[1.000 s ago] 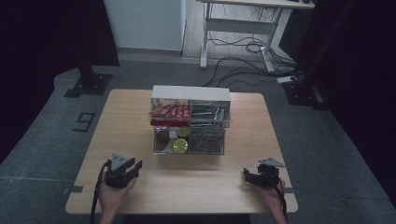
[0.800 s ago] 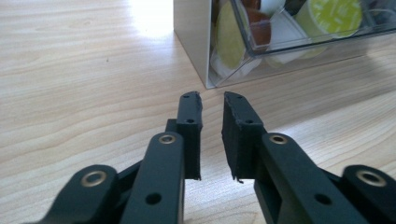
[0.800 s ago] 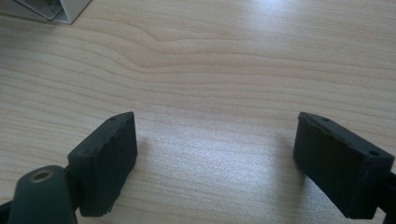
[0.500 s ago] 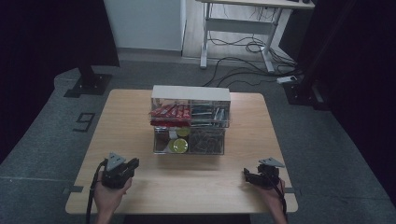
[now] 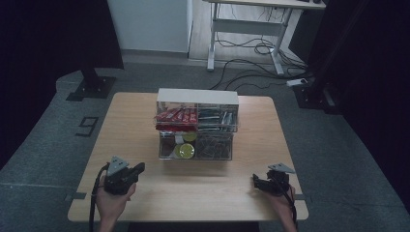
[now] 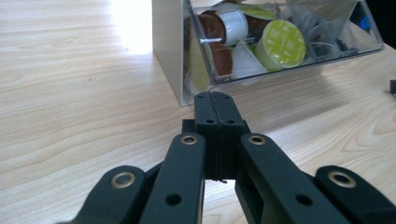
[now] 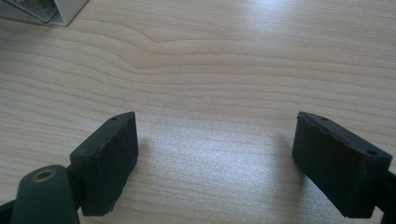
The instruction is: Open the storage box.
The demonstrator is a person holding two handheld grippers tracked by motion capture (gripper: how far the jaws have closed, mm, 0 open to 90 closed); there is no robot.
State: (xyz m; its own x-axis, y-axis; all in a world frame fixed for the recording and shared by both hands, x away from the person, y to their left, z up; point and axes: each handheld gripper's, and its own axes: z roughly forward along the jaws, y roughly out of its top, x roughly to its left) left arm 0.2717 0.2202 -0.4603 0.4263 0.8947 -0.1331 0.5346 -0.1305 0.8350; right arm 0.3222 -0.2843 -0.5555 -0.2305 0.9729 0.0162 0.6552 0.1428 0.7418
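While the left gripper (image 5: 138, 169) sits at about 8 o'clock on the table (image 5: 135, 116), its two black jaws have just been closing and now press flat against each other, with nothing between them. In the left gripper view the left gripper (image 6: 216, 100) shows matte black plastic, with brass-coloured rivets in the arms. It points toward the clear drawer unit (image 5: 196, 126), which stands near the middle of the table, slightly toward 12 o'clock, and is well apart from both grippers.

The drawer unit is a box shape with a white top and see-through plastic drawers, two levels that I can count, each level divided in two parts. The lower left drawer (image 6: 280, 44) holds round coffee capsules (image 6: 283, 43); their lids are smooth, some yellow-green, some white, and the bodies are brown. I cannot count them exactly. The upper left part holds red packets (image 5: 176, 116), and the two right parts hold dark, thin metal-looking pieces that are too small to name.

The right gripper (image 5: 257, 181) is at about 4 o'clock on the table, held by a hand. In the right gripper view its two blocky black pads (image 7: 112, 158) stand wide apart over bare wood, and nothing is between them. The table is pale wood with a fine wavy grain, rectangular with rounded corners.
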